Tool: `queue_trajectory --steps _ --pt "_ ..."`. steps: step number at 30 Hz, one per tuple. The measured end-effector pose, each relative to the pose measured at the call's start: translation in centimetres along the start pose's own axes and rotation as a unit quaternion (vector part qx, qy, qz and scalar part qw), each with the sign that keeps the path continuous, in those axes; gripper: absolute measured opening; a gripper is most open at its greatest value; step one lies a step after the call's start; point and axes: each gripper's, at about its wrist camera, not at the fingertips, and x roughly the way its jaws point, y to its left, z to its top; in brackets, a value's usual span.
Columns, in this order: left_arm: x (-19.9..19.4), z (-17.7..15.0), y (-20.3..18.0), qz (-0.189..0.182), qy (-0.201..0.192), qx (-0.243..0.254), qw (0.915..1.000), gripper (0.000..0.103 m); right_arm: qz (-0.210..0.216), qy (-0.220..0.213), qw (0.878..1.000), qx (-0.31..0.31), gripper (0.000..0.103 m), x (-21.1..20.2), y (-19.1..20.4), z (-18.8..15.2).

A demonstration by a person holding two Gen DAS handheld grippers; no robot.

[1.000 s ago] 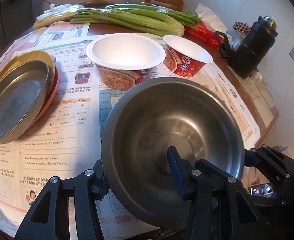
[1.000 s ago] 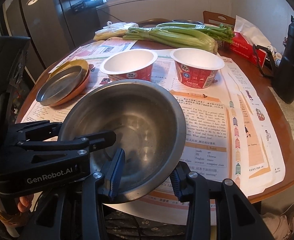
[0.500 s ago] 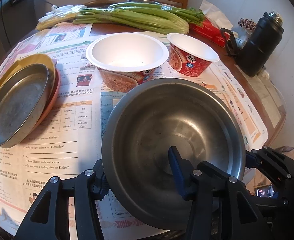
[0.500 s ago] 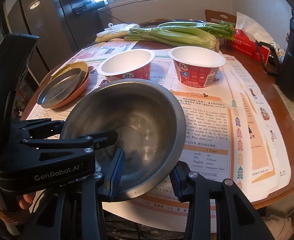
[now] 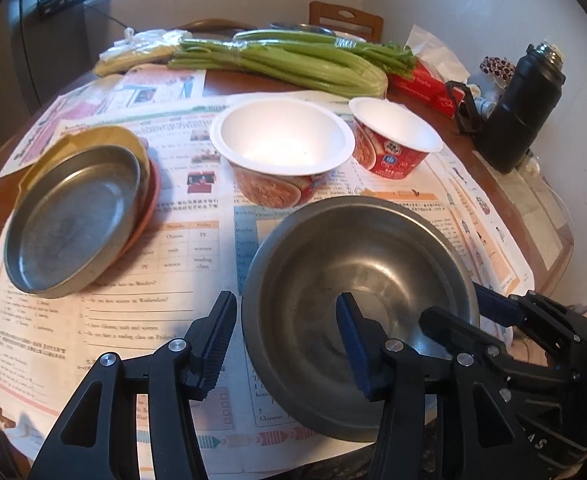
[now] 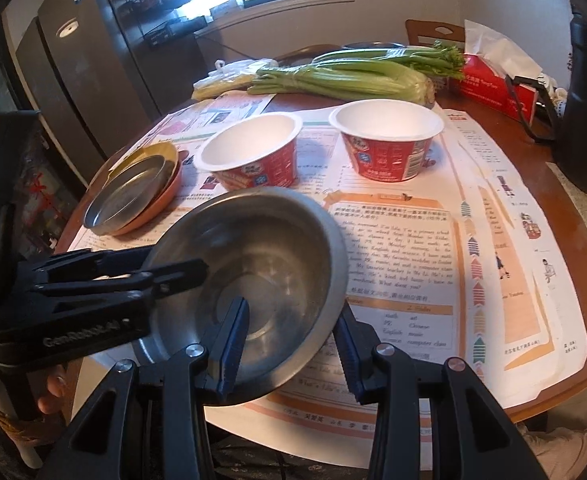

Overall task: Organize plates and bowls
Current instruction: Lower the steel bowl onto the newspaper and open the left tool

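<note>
The steel bowl (image 5: 357, 276) sits near the table's front edge on the newspaper (image 5: 141, 312), in front of the 2 paper bowls (image 5: 281, 148). My left gripper (image 5: 285, 344) has just let go: its left finger, pressed to the rim a second ago, now stands clear, jaws released astride the near wall. My right gripper (image 6: 293, 340) stays clenched on the rim, so it alone carries the bowl. The stacked plates (image 5: 73, 220) lie well apart, leftward.
</note>
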Motion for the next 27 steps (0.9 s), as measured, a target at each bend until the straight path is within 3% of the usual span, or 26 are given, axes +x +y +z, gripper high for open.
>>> queue_trajectory --steps 4,8,15,21,27 --pt "-0.9 0.0 -0.2 0.003 -0.010 0.005 0.9999 0.054 0.006 -0.014 1.000 0.003 0.043 -0.8 -0.1 0.3" --pt "-2.1 0.0 -0.5 0.003 -0.023 0.011 0.9997 0.054 -0.016 -0.033 0.999 0.000 0.043 -1.8 -0.1 0.6" --pt "-3.2 0.6 -1.3 -0.013 -0.040 0.024 0.9988 0.055 -0.001 -0.061 0.998 0.008 0.043 -3.9 0.4 1.2" --pt "-3.2 2.2 -2.1 -0.043 -0.050 0.040 0.9971 0.055 -0.011 -0.073 0.997 0.020 0.043 -4.5 0.2 2.5" --pt "-2.9 4.6 -1.0 -0.043 -0.063 0.040 0.9963 0.055 -0.017 -0.068 0.997 0.040 0.043 -3.0 -0.3 5.0"
